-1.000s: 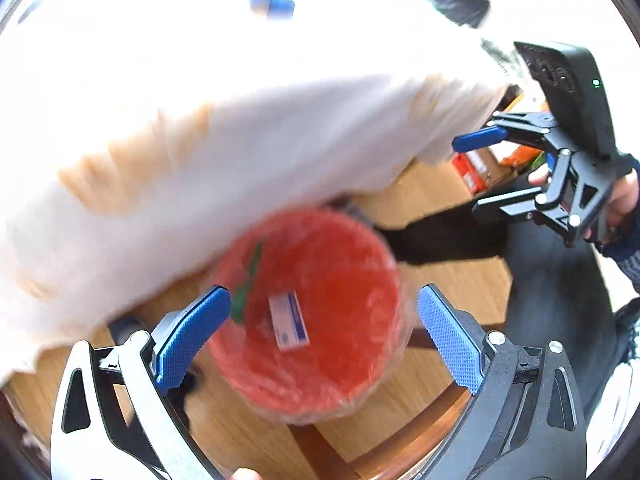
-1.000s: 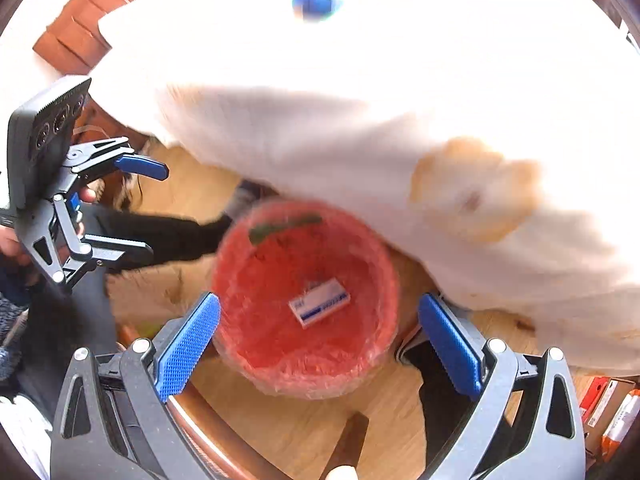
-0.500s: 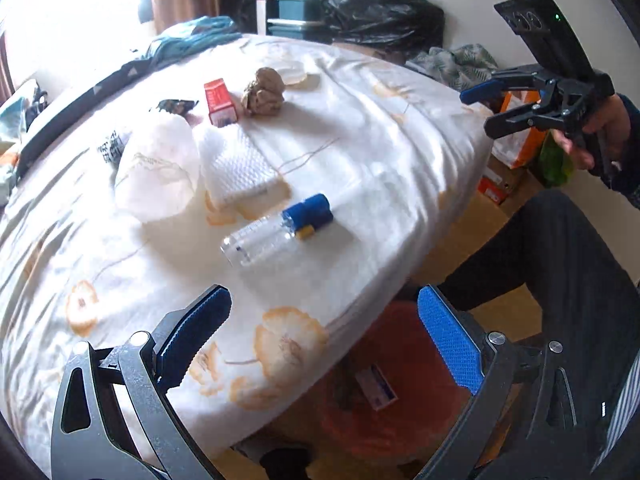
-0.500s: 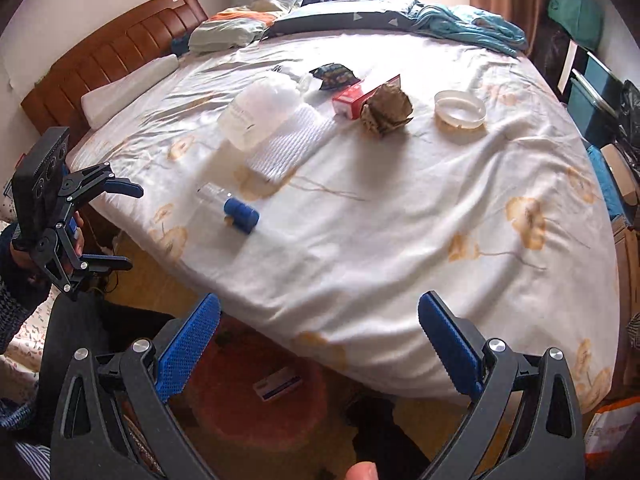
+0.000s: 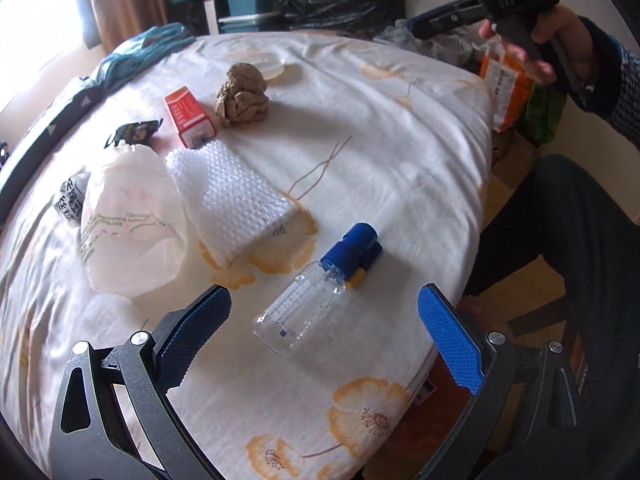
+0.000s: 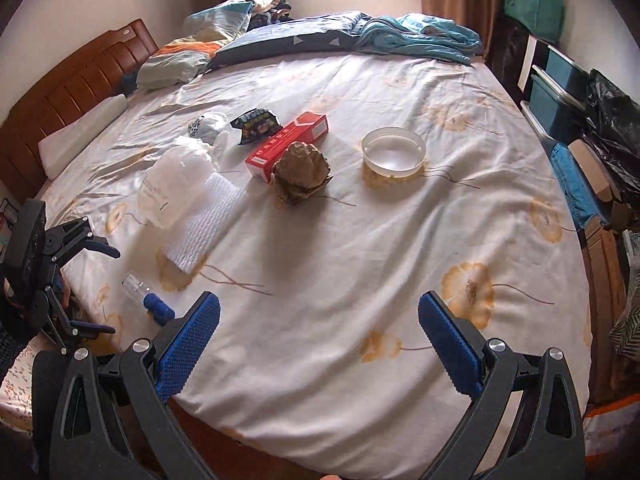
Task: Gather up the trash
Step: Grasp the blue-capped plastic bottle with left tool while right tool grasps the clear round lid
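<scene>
Trash lies scattered on the flowered bedsheet (image 6: pixel 320 248). A clear bottle with a blue cap (image 5: pixel 304 308) (image 6: pixel 150 300) lies near the bed's edge. My left gripper (image 5: pixel 322 296) (image 6: pixel 106 290) hovers open just short of it, holding nothing. Farther in lie a white foam sleeve (image 5: pixel 228 196) (image 6: pixel 204 224), a white plastic bag (image 5: pixel 128 220) (image 6: pixel 176 184), a red box (image 5: pixel 190 116) (image 6: pixel 288 144), a crumpled brown paper ball (image 5: pixel 242 94) (image 6: pixel 302 172), a black snack wrapper (image 5: pixel 134 132) (image 6: pixel 256 124) and a clear round dish (image 6: pixel 394 154). My right gripper (image 6: pixel 319 300) is open and empty over the bed's foot.
A sliver of the red bin (image 5: pixel 440 380) shows below the mattress edge. The person's dark trouser leg (image 5: pixel 560 248) is beside the bed. Pillows and a blue blanket (image 6: pixel 424 36) lie at the head. Boxes and black bags (image 6: pixel 612 120) line the right wall.
Both views have swung up from the red bin on the floor to the top of the bed. The left gripper has closed in on the bottle. Both stay open.
</scene>
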{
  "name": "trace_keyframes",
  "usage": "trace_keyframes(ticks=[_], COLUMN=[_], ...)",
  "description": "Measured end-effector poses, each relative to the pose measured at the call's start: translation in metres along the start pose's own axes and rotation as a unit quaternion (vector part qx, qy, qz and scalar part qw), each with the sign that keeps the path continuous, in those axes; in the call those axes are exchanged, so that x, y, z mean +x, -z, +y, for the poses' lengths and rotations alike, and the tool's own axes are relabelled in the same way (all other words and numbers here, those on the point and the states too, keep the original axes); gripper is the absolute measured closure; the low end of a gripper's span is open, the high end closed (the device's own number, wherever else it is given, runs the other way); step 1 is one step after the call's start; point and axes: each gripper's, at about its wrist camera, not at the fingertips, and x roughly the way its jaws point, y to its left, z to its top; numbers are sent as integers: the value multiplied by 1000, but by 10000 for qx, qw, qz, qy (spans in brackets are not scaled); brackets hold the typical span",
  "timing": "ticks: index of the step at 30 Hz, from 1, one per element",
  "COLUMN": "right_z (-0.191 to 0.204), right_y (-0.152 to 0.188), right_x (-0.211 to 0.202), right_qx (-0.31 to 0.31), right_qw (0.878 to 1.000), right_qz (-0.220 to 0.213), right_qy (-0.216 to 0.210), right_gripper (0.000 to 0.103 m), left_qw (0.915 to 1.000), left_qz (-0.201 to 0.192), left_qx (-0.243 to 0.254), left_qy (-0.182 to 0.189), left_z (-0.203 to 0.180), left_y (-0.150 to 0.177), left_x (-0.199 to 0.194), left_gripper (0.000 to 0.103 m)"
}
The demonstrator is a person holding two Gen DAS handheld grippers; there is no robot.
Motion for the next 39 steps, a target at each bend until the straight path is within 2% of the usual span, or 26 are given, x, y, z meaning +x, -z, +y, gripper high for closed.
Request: trace_keyframes(ticks=[5,10,11,14,16,17,18,27,30,33,35,36,38,39], right_z=[-18,-35,-38,-49,-56,-60,-63,-84,-93,-104,-111,-113,-114,-116], right_y=[-24,-47,-52,-67,-76,-82,-87,-123,-133,-144,-149,-151,-153,-153], right_x=[23,48,54,71,82,88,94,144,162,178,188,192,196,195], right_qx=[99,191,210,338,436,472,495,728,812,968,1106,1098,998,1035], right_qw=[9998,9992,9990,9983,9974,9969,9965,9932,9909,9878,9860,9857,9849,9836], right_qz=[-3,18,24,55,43,46,67,276,408,504,604,642,700,717], right_qy=[169,354,392,475,570,633,677,863,989,1112,1093,1102,1232,1288], right_gripper=[5,5,5,5,5,5,5,8,19,36,60,66,98,99], left_qw=[9998,9992,9990,9978,9978,9979,9984,9975,9959,9927,9886,9871,9839,9825], left_qz=[87,200,226,353,314,268,220,-118,-275,-460,-622,-686,-777,-812], left_qx=[71,97,117,191,127,76,63,-387,-643,-956,-1222,-1314,-1481,-1538], left_qy=[151,324,362,528,566,579,525,575,580,580,625,610,636,670], left_z=[10,15,16,15,16,18,19,10,1,-9,-15,-19,-28,-32], left_y=[-3,-2,-1,3,5,5,6,16,20,24,27,28,31,32], left_x=[18,31,34,40,41,40,39,14,0,-14,-24,-28,-34,-37], left_gripper=[7,17,21,50,51,56,65,69,69,69,69,69,69,69])
